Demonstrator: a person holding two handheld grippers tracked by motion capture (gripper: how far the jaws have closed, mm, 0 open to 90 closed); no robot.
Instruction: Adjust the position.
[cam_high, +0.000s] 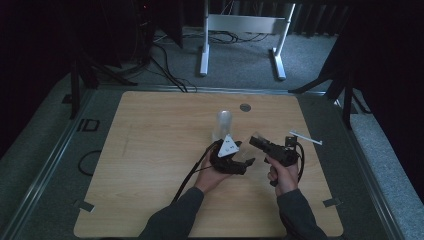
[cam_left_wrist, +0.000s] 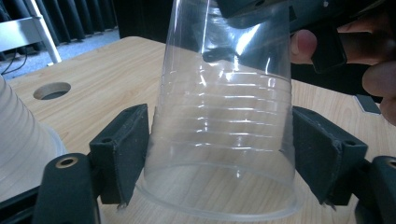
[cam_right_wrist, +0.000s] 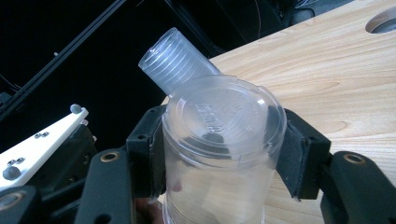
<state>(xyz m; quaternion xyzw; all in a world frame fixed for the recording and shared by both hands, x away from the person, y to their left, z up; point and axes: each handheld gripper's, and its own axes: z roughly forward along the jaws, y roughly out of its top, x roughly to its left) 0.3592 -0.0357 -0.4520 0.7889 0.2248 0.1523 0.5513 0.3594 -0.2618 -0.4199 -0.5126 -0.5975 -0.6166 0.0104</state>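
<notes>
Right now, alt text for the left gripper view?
A clear plastic cup sits upside down between the left gripper's black pads, rim low over the wooden table. The right gripper holds its top, and a cup stack stands at the left.

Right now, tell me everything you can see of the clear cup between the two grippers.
The clear plastic cup is thin and see-through, with faint rings around its wall, a rolled rim and a flat embossed base. It looks empty and is held over the wooden table. The left gripper has its fingers against the wall near the rim; the right gripper is shut on the base end.
</notes>
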